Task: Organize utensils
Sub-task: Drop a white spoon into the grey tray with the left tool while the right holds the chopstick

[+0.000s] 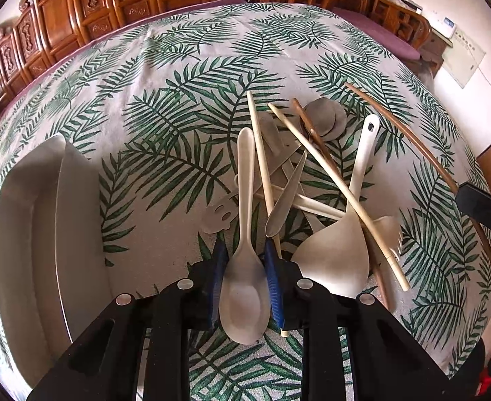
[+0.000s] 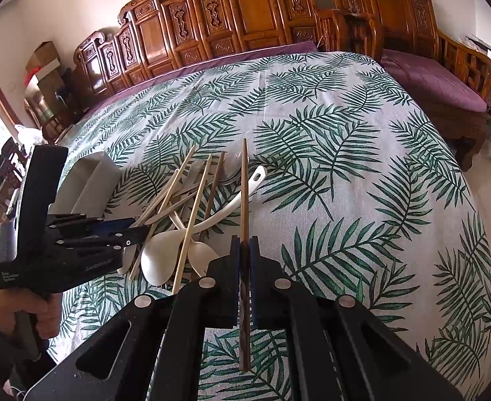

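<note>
Low centre of the left view, the left gripper point(image 1: 244, 279) pinches a white spoon point(image 1: 244, 287) at its slick bowl; the neck looks surer. The right gripper point(image 2: 244, 264) clamps a stiff brown chopstick point(image 2: 244, 200).

Beneath the tangled heap of pale chopsticks point(image 1: 329, 167), a flat grey metal utensil point(image 1: 324, 118) is mostly covered. Left of the heap, the white rectangular plastic tray point(image 1: 25, 234) is cut by the picture's edge.
</note>
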Motion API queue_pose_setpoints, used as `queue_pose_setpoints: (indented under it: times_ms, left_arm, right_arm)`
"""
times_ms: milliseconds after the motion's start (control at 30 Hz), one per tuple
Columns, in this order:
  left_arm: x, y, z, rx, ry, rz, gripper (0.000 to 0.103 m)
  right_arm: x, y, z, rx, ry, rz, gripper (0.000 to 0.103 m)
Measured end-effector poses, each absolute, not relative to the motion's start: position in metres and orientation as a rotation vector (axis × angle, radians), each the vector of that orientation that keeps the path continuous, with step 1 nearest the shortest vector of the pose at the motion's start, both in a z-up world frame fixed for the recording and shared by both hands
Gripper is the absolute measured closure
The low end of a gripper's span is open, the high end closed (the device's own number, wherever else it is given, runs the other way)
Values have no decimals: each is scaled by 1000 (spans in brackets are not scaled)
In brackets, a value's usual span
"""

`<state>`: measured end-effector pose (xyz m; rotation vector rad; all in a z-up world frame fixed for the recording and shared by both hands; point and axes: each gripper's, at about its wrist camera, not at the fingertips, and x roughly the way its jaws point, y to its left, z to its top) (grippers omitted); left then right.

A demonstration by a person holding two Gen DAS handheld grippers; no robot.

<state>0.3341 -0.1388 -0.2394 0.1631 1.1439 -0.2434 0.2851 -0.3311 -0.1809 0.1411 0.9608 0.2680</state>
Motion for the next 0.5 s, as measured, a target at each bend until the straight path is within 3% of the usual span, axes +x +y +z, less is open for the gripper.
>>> queue_pose_setpoints:
  times_ms: [500]
  left_arm:
    - [309, -125, -187, 190, 1020, -270, 82]
  right_arm:
    - [281, -323, -174, 126, 947, 285, 97]
